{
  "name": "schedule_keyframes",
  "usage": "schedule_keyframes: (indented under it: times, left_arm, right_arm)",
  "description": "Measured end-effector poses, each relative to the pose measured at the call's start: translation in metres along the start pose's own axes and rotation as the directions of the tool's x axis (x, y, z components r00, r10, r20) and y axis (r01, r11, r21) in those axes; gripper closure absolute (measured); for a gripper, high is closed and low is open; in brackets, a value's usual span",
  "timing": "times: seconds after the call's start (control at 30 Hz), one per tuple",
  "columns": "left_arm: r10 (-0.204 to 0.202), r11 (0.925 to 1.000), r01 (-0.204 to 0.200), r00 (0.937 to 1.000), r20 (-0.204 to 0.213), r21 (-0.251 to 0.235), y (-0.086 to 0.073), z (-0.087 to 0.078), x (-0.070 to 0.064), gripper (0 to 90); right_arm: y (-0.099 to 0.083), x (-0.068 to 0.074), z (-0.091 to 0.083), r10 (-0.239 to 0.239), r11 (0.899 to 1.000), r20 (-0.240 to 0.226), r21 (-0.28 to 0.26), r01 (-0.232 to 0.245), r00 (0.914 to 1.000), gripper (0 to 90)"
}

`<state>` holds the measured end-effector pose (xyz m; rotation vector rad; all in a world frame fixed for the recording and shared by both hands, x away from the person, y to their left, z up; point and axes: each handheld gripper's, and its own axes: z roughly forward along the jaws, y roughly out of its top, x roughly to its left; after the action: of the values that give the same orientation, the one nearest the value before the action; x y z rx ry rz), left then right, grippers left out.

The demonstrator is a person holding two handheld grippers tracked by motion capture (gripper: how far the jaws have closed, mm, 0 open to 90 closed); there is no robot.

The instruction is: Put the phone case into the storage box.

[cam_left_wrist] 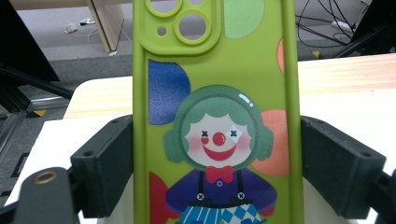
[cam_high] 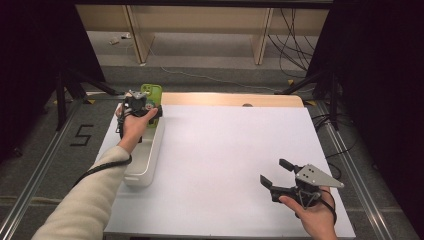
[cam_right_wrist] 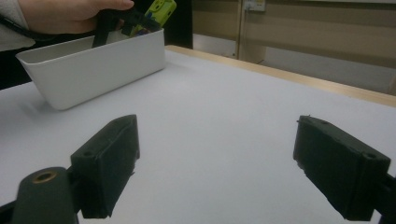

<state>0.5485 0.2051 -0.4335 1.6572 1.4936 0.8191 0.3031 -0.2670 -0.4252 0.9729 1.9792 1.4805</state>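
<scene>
A lime-green phone case [cam_left_wrist: 215, 112] printed with a clown figure stands upright between the two black jaws of my left gripper [cam_left_wrist: 215, 168], which is shut on its long sides. In the high view the left gripper [cam_high: 141, 106] holds the green phone case [cam_high: 151, 95] above the far end of a white bin [cam_high: 145, 165] at the table's left. The same phone case [cam_right_wrist: 159, 13] sticks up over the white bin [cam_right_wrist: 93, 70] in the right gripper view. My right gripper [cam_high: 276, 172] hovers low over the near right of the table, open, nothing between its fingers [cam_right_wrist: 109, 163].
A white sheet [cam_high: 225, 160] covers the table, with a wooden edge [cam_high: 235, 99] along the far side. Black tripod legs [cam_high: 67, 92] stand on the floor at left, and cables [cam_high: 295, 45] and wooden furniture legs lie beyond the table.
</scene>
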Motion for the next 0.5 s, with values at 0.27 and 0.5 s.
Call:
schedule_keyframes:
  times: [0.27, 0.5]
  left_arm:
    - [-0.004, 1.0000, 0.004, 0.9998, 0.019, 0.007, 0.0027, -0.0023, 0.0014, 14.8]
    - [0.011, 0.9999, -0.011, 0.9994, 0.032, -0.003, 0.0059, -0.0050, 0.0003, 12.7]
  right_arm:
    - [-0.0002, 0.0002, 0.0000, -0.002, 1.000, -0.003, 0.003, 0.002, 1.0000, 15.7]
    - [-0.0002, 0.0004, 0.0006, -0.003, 1.000, -0.005, 0.003, 0.003, 1.0000, 15.7]
